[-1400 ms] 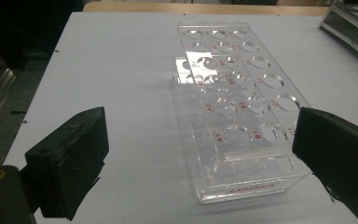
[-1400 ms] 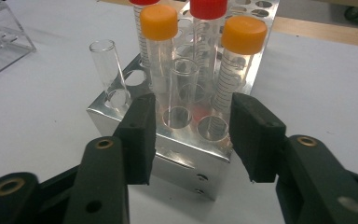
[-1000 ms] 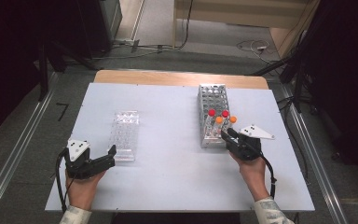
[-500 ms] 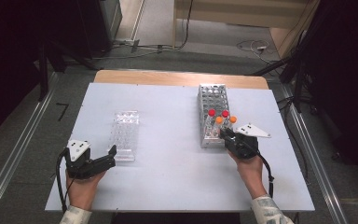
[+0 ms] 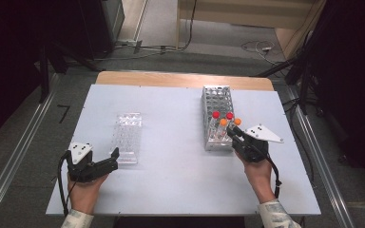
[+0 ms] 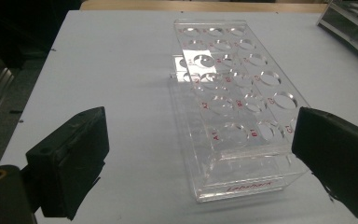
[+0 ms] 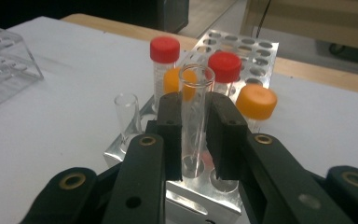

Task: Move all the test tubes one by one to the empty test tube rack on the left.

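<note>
At the metal tube rack (image 7: 242, 56), the right tongs (image 7: 196, 135) are clamping an uncapped glass test tube (image 7: 196, 116), while the left tongs (image 6: 200, 154) are gaping wide, holding nothing.

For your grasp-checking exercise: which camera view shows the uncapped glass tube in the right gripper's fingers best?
The right gripper view: the uncapped glass tube stands large and upright, clamped between the right gripper's fingers above the metal rack. In the high view it is too small to make out.

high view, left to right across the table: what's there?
Left tool → clear rack → metal rack → right tool, closed on a clear tube at the metal rack's near end.
</note>
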`<state>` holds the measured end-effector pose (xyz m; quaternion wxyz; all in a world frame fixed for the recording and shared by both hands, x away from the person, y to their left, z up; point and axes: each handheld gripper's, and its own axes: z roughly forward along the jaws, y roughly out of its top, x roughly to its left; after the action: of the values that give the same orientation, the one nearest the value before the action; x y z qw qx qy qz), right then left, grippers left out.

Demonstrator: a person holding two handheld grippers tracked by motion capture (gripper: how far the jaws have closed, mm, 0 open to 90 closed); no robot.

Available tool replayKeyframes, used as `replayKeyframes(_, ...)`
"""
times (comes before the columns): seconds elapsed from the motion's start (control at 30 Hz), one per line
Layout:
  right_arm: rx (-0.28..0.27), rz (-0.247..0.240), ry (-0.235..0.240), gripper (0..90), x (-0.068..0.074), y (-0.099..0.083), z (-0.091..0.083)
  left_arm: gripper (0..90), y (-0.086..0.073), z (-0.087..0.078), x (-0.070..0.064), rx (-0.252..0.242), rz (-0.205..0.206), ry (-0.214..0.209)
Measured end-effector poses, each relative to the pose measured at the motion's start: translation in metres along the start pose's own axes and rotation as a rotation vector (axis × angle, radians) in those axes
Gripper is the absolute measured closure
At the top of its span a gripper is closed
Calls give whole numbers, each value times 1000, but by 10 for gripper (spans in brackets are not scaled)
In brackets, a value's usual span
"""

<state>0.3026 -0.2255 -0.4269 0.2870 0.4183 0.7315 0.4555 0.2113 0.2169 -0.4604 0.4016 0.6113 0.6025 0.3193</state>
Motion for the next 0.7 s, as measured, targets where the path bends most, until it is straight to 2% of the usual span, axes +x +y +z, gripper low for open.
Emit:
replayKeyframes(0.1, -28, -1, -2, 736, 1, 6, -8, 43, 1, 0, 0, -2, -4, -1)
replayKeyframes(0.23, -50, 0, 20, 735, 4, 13, -20, 49, 3, -1, -2, -8, -4, -5)
replayKeyframes(0.7, -20, -34, 82, 735, 20, 13, -27, 59, 15, 0, -17, -22, 5, -49)
